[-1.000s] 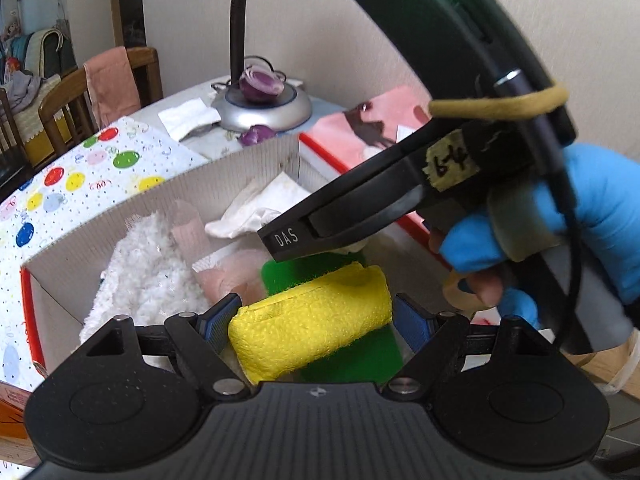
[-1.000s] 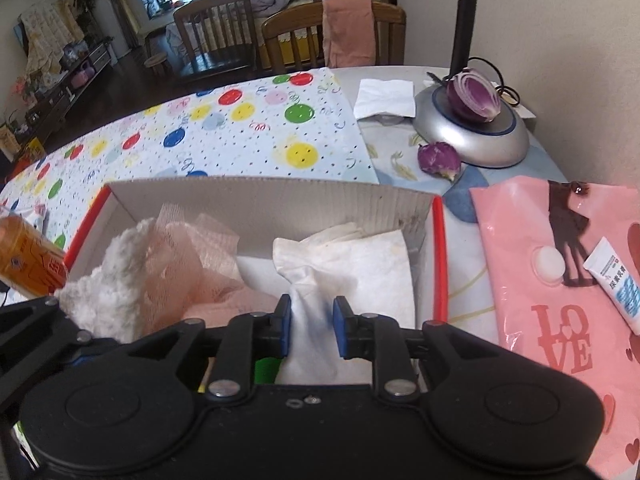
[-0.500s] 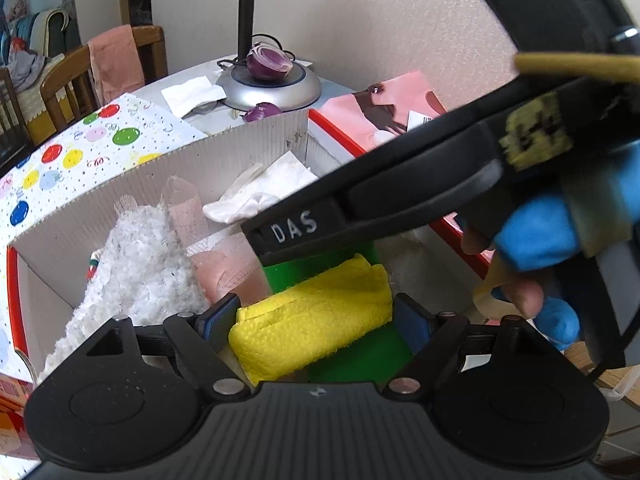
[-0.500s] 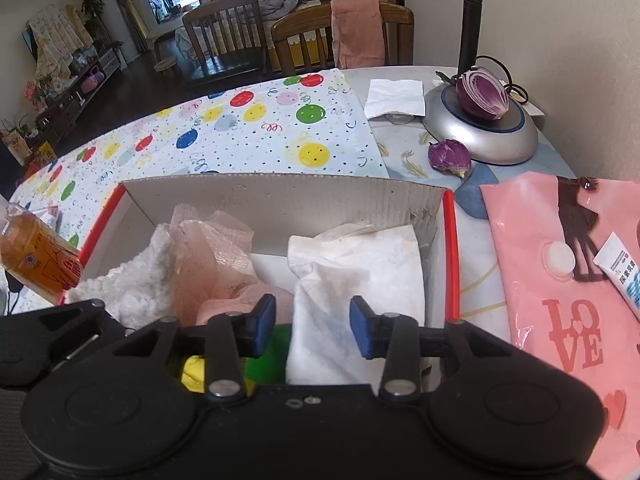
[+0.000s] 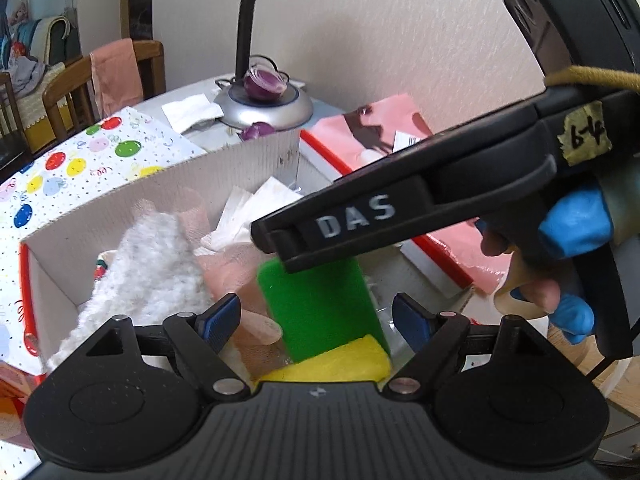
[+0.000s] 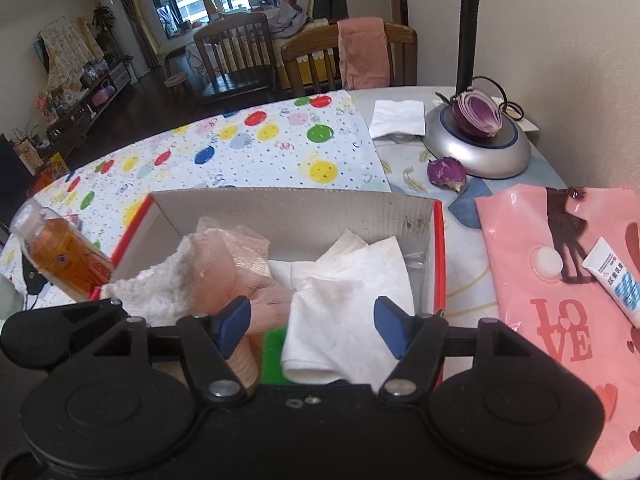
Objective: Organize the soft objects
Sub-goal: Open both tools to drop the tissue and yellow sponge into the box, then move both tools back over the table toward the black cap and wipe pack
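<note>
Dotted tabletop [image 6: 248,152], cardboard box [image 6: 296,210] of soft things.
The green-and-yellow sponge [image 5: 320,304] lies inside, long axis running away from the open left gripper [image 5: 318,320]; the right gripper [image 6: 312,326] is opening above the white cloth [image 6: 352,300].

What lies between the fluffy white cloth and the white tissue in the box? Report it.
Pink mesh cloth lies between fluffy white cloth and white tissue, in the right wrist view.
</note>
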`<state>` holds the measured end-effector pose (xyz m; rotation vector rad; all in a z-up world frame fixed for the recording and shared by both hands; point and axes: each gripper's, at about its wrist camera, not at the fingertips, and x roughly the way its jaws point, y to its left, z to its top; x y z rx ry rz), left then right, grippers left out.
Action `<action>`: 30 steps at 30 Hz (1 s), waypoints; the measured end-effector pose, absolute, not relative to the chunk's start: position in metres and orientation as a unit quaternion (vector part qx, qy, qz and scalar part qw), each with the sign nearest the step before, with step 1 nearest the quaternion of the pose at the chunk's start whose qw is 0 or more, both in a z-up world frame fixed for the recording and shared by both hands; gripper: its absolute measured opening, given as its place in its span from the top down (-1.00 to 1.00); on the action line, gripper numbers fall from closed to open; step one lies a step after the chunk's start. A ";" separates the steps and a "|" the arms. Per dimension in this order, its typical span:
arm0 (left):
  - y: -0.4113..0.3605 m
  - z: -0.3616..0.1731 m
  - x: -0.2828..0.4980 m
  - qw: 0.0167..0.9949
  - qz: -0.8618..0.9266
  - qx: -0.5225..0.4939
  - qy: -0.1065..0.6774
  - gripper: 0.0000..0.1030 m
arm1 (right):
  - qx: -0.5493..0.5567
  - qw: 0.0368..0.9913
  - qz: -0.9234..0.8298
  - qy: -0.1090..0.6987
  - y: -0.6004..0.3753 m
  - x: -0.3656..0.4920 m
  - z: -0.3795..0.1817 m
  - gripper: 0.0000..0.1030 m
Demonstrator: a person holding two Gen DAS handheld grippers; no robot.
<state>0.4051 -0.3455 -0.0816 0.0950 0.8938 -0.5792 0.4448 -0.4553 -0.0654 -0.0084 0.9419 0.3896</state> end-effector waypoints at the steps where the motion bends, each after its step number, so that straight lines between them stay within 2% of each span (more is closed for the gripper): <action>1: -0.343 -0.079 0.403 0.862 -0.276 0.041 0.423 -0.61 | -0.004 0.874 0.187 0.448 -0.456 0.442 -0.062 -0.35; 6: -0.324 -0.063 0.392 0.873 -0.268 0.016 0.406 -0.61 | -0.005 0.876 0.201 0.438 -0.454 0.428 -0.045 -0.47; 30: -0.175 0.001 0.341 0.915 -0.210 -0.068 0.338 -0.61 | -0.007 0.887 0.248 0.388 -0.382 0.363 0.018 -0.65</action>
